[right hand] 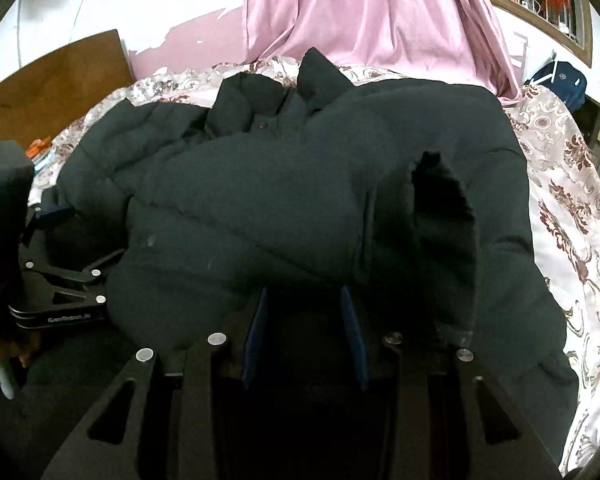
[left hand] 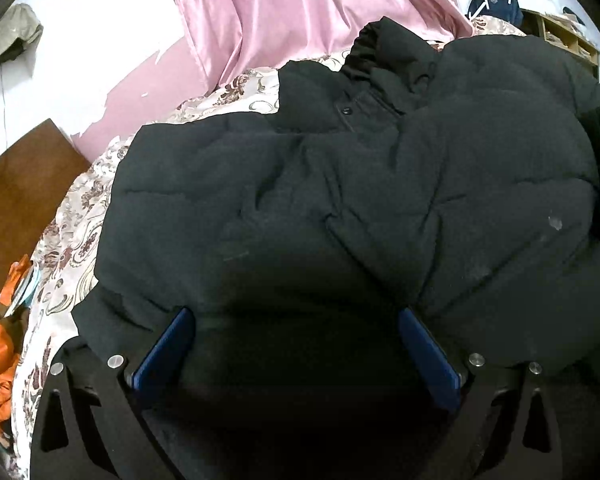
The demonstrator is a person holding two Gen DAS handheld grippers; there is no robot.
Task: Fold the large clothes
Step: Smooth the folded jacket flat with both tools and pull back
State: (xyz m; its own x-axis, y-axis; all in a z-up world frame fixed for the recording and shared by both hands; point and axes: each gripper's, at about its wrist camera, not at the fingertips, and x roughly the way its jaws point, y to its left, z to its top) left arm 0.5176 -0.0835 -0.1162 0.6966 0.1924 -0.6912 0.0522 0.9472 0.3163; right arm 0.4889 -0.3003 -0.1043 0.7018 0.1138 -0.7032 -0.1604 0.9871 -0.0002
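On the floral bedspread (right hand: 572, 200), black padded coat (right hand: 280, 200), collar toward curtain (right hand: 372, 16); both hand-held grippers released.

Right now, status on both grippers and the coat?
Left gripper open, low over the hem. Right gripper open, nothing pinched. Black padded puffer coat on floral bedspread, sleeve cuff folded across body. Nothing in the way.

Only one faint white brand print, on the black body of the left hand-held gripper (right hand: 56, 216), near its silver bolts; too blurred to read with certainty.
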